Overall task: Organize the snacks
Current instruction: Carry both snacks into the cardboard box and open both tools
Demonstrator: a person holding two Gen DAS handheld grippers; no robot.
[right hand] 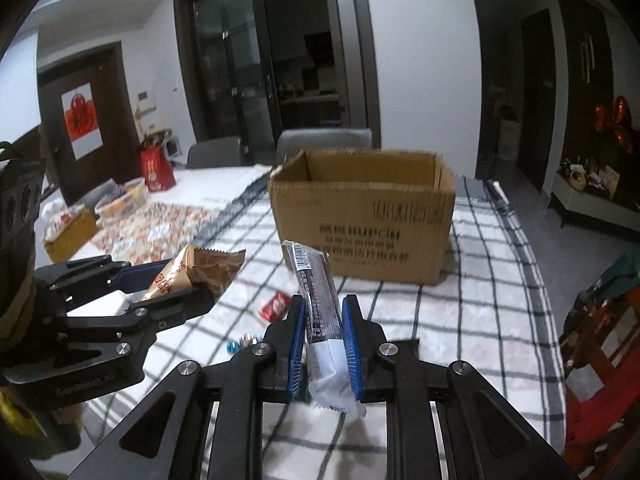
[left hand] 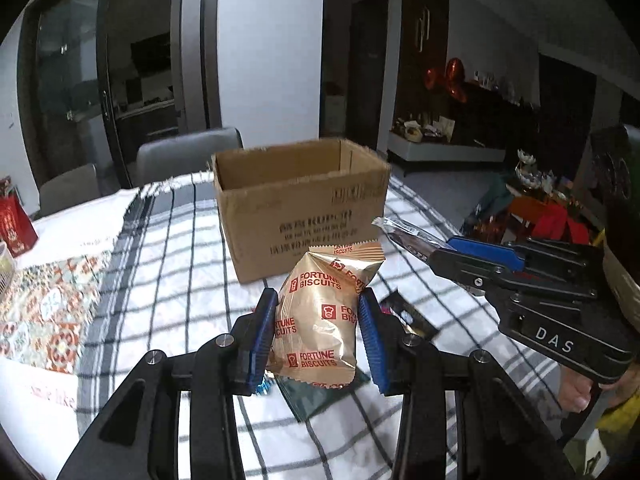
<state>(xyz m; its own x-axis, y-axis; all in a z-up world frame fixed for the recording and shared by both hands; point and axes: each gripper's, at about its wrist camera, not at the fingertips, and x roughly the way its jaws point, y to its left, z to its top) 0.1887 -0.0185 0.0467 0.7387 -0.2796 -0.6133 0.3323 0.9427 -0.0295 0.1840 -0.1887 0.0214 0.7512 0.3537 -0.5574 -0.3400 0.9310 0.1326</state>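
Gold biscuit packet (left hand: pixel 320 316) sits clamped in the left gripper (left hand: pixel 318 336), dark snack bar (right hand: pixel 320 308) pinched in the right gripper (right hand: pixel 323 344); cardboard box (right hand: pixel 362 216) waits at twelve o'clock; slick wrappers may slip, or both grippers may collide over its opening.

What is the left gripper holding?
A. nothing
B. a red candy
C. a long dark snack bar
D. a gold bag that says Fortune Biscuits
D: in the left wrist view the left gripper is shut on the gold Fortune Biscuits bag, held up off the checked cloth; the long dark snack bar is in the right gripper.
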